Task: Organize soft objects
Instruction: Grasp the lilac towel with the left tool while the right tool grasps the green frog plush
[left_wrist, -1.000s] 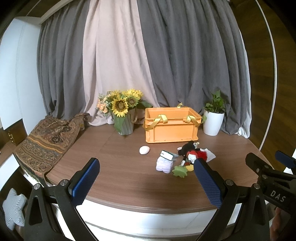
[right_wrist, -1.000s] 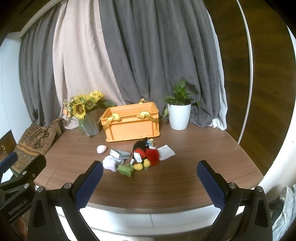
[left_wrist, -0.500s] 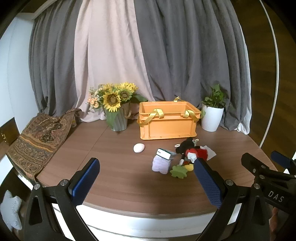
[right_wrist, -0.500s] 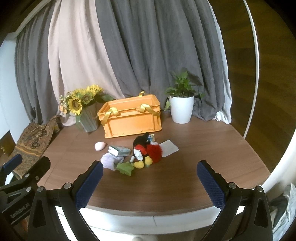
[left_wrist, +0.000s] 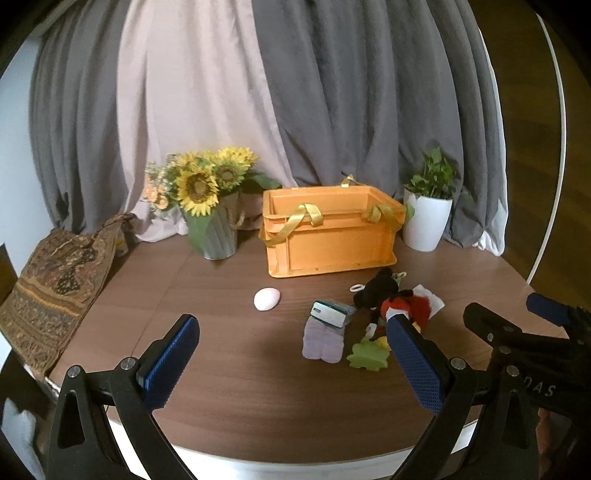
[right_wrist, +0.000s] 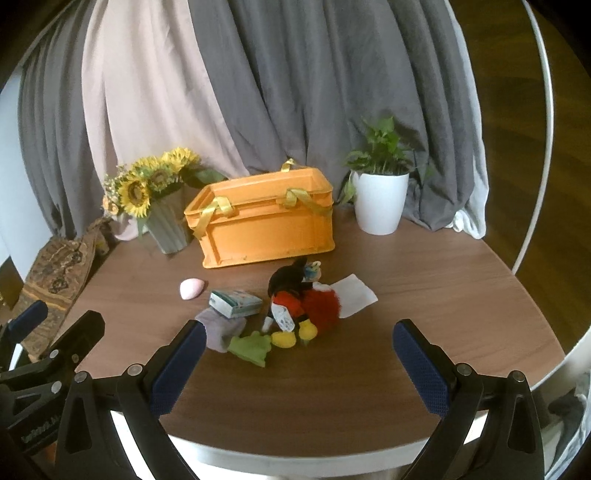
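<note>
Opening approach, nothing picked up yet. The round wooden surface (right_wrist: 443, 295) spreads smooth and bare-grained; at its back sits the rigid orange plastic crate (right_wrist: 266, 229) with ribbon handles, presumably the destination. In front, the pile: a plush mouse doll (right_wrist: 295, 295), fuzzy red and black, a limp lavender cloth (left_wrist: 323, 341), a green felt piece (right_wrist: 251, 347), a pink egg-shaped lump (left_wrist: 266, 298). Left claw (left_wrist: 295, 363) and right claw (right_wrist: 299, 363) both gape wide, empty, hovering near the edge. Next calls for reaching in over the pile.
</note>
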